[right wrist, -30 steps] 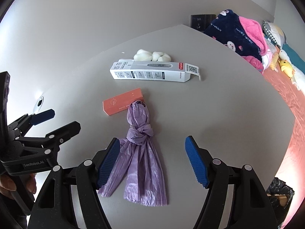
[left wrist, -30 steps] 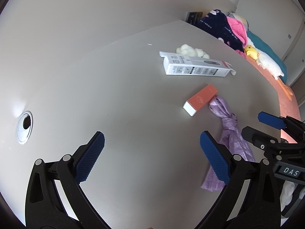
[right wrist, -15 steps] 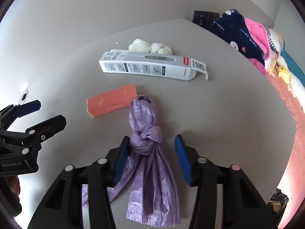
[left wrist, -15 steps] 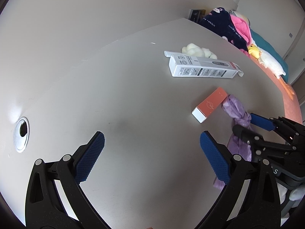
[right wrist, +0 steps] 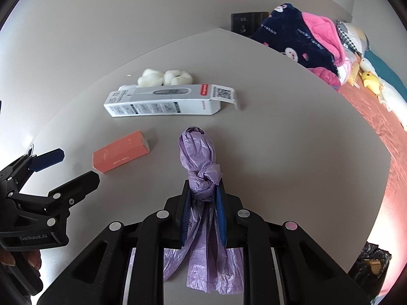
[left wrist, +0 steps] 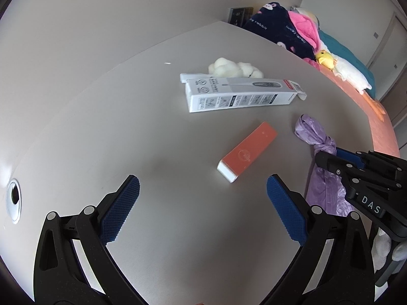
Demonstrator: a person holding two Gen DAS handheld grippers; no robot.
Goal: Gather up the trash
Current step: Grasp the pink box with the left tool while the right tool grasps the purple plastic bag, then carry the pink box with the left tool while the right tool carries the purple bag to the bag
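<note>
A knotted purple plastic bag [right wrist: 197, 152] lies on the grey table [right wrist: 279, 139]. My right gripper [right wrist: 203, 190] is shut on the bag just below its knot; the bag also shows in the left wrist view [left wrist: 315, 132]. An orange box [left wrist: 248, 152] lies left of the bag, also in the right wrist view [right wrist: 122, 151]. A long white carton [left wrist: 241, 95] and white cotton balls [left wrist: 234, 68] lie farther back. My left gripper [left wrist: 201, 203] is open and empty, above the table a little short of the orange box.
A round cable hole [left wrist: 12, 200] sits at the table's left. Dark and pink clothes [right wrist: 300, 38] and plush toys [left wrist: 343, 68] lie on a bed beyond the table's right edge. A black bin bag [right wrist: 368, 264] stands on the floor at lower right.
My right gripper moved forward and closed on the purple bag below its knot. My left gripper moved toward the orange box and stayed open.
</note>
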